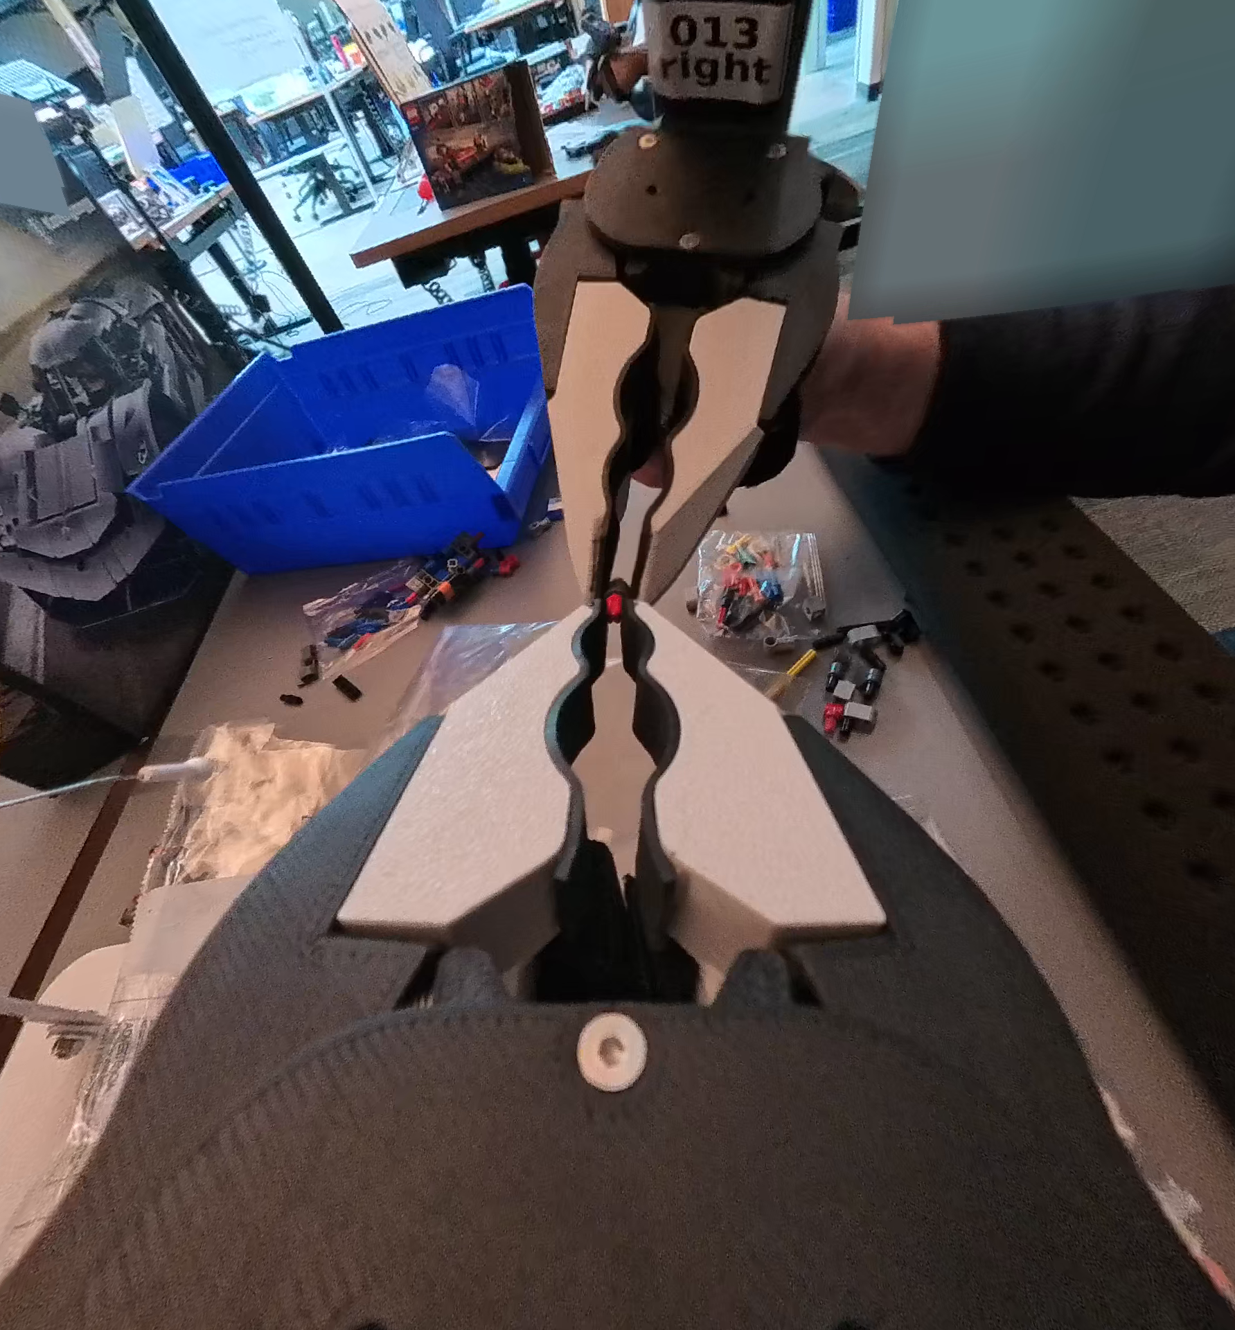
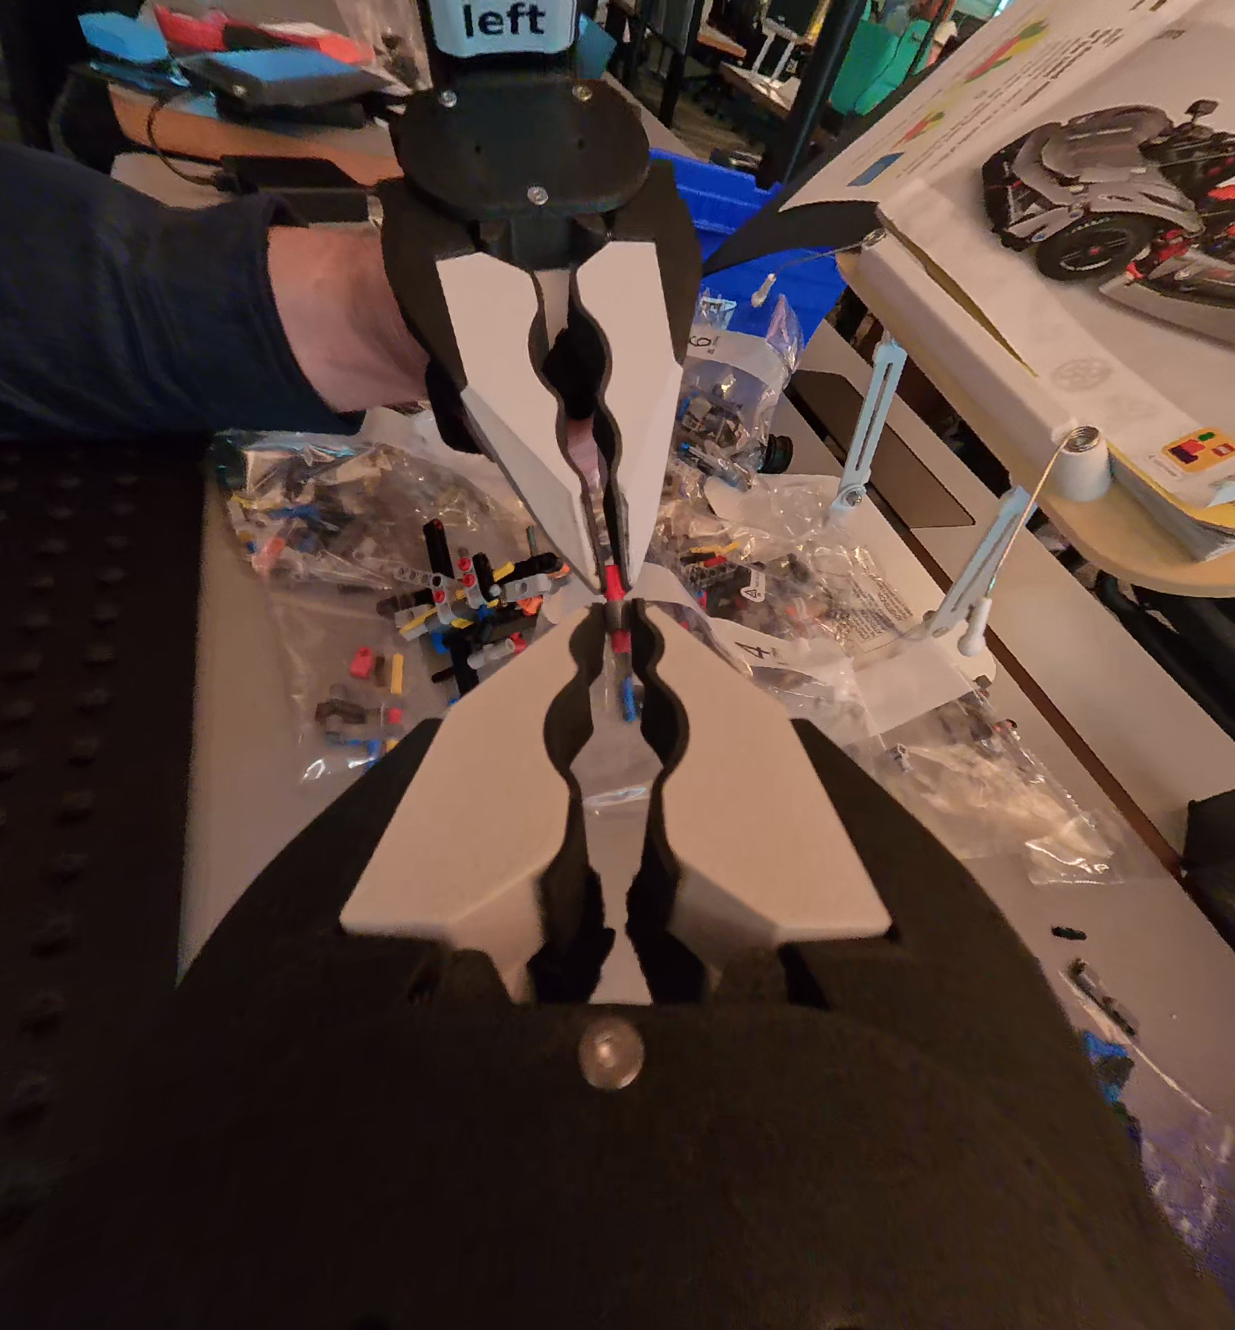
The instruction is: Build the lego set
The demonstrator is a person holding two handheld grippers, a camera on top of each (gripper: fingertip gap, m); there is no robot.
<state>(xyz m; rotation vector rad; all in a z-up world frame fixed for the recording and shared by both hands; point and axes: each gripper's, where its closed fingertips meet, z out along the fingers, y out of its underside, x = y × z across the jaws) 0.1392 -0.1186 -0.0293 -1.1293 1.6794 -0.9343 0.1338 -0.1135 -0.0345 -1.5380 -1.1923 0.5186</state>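
The left gripper (image 1: 611,612) and right gripper (image 2: 614,619) meet tip to tip above the pale grey tabletop (image 1: 254,633), both clamped on one small red-and-grey lego pin (image 2: 613,604), which bridges the two pairs of fingertips. Only the left wrist view shows the tilted blue plastic bin (image 1: 355,460) and a small clear bag of coloured pins (image 1: 751,579). Only the right wrist view shows the half-built black-and-grey lego assembly (image 2: 477,583) lying on clear bags, and the open instruction booklet (image 2: 1103,237) on a stand.
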